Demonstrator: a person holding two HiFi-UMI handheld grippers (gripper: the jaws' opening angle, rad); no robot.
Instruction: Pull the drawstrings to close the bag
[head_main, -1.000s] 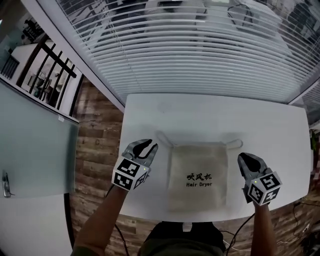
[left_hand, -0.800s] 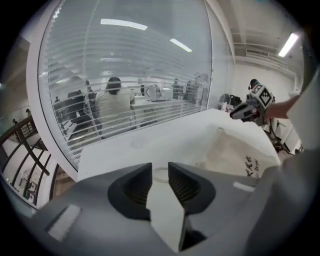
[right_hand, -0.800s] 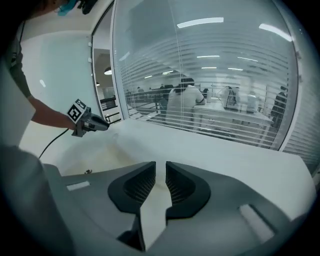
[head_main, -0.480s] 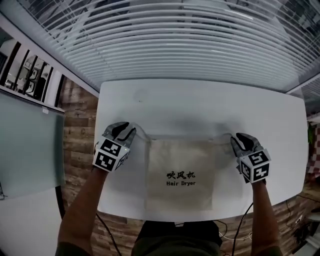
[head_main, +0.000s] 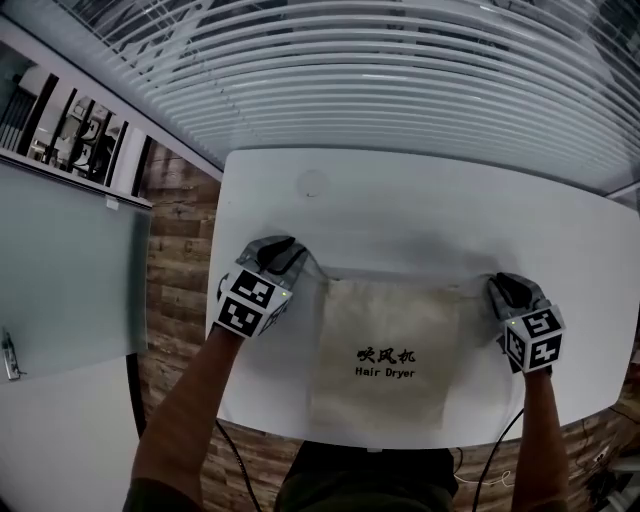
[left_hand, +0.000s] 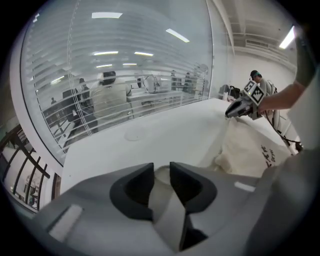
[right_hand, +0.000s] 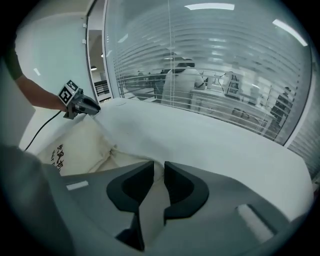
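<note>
A cream cloth bag (head_main: 385, 350) printed "Hair Dryer" lies flat on the white table (head_main: 400, 200), mouth toward the window. At the bag's top left corner my left gripper (head_main: 283, 250) is shut on the left drawstring. In the left gripper view, the cream drawstring (left_hand: 161, 176) sits between the nearly closed jaws, and the bag (left_hand: 250, 150) lies to the right. At the top right corner my right gripper (head_main: 507, 287) is shut on the right drawstring (right_hand: 158, 172). The right gripper view has the bag (right_hand: 85, 145) at the left. The cloth bunches a little at both top corners.
Glass with horizontal blinds (head_main: 400, 70) runs along the table's far edge. The table's left edge drops to a wooden floor (head_main: 180, 250). A faint round mark (head_main: 311, 183) lies on the table beyond the left gripper. The bag's bottom reaches the near table edge.
Both grippers have moved forward from beside the bag's middle to its top corners. Cream cord now shows between each pair of jaws, where only table showed before.
</note>
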